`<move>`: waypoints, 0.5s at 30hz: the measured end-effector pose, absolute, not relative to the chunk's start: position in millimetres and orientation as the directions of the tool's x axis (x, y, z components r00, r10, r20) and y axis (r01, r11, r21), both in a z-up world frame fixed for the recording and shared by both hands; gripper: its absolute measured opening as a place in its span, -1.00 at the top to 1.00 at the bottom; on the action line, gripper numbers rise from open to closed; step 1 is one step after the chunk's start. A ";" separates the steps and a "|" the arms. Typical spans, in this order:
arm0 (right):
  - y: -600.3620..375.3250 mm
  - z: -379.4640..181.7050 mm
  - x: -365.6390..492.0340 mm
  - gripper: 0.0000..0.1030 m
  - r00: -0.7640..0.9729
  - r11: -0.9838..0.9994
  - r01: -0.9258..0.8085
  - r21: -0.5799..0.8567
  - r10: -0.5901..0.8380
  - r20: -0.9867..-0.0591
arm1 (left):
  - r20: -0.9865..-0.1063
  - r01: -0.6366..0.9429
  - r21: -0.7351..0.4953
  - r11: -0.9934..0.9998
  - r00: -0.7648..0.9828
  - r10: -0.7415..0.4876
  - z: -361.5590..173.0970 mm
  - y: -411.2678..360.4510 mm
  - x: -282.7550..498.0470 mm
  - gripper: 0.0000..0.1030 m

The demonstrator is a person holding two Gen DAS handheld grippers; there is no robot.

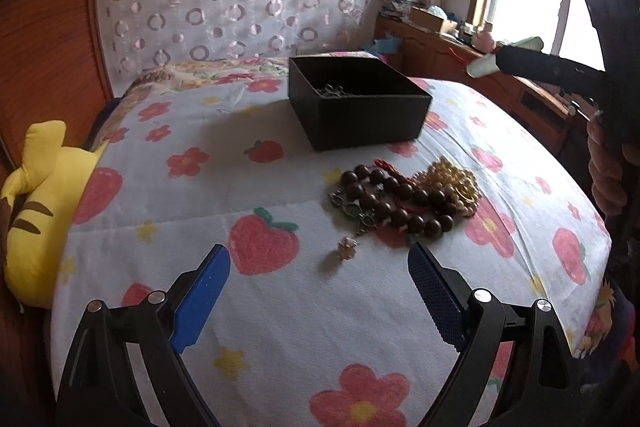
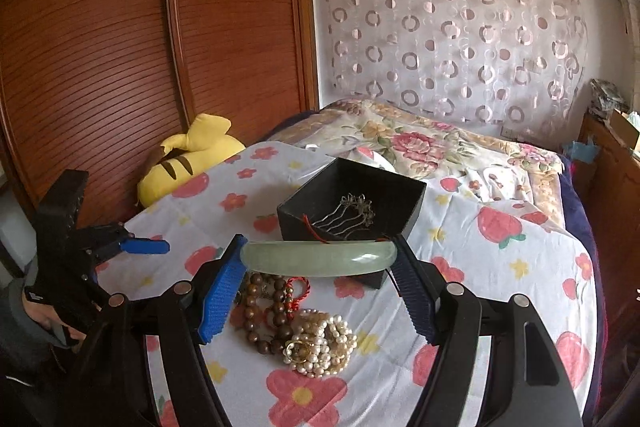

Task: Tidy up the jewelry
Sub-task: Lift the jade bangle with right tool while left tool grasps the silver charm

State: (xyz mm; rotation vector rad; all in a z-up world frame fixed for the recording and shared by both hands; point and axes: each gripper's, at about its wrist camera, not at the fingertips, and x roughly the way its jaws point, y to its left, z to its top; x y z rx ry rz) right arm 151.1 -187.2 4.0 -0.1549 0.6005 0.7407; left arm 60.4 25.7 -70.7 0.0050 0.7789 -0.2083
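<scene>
My right gripper [image 2: 320,259] is shut on a pale green jade bangle [image 2: 320,257] and holds it above the bed, just before the open black box [image 2: 404,215]; the bangle also shows in the left wrist view [image 1: 500,57]. The box [image 1: 360,123] holds a metal hairpin [image 2: 352,213]. A pile of dark wooden beads [image 1: 400,199], a pearl string [image 1: 452,183] and a metal chain [image 1: 352,207] lies on the bedsheet [image 1: 260,187]. A small charm [image 1: 346,249] lies apart. My left gripper [image 1: 320,287] is open and empty, just before the pile.
A yellow plush toy [image 1: 36,207] lies at the bed's left edge against a wooden wardrobe [image 2: 120,47]. A wooden dresser [image 1: 460,55] with clutter stands right of the bed under the window. A patterned curtain [image 2: 460,39] hangs behind.
</scene>
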 end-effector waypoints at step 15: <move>-194.2 -20.5 152.5 -0.45 0.566 0.755 -0.650 0.079 0.551 -0.613 | -0.771 0.265 -0.016 0.964 0.611 -0.181 -84.8 1.9 86.3 0.51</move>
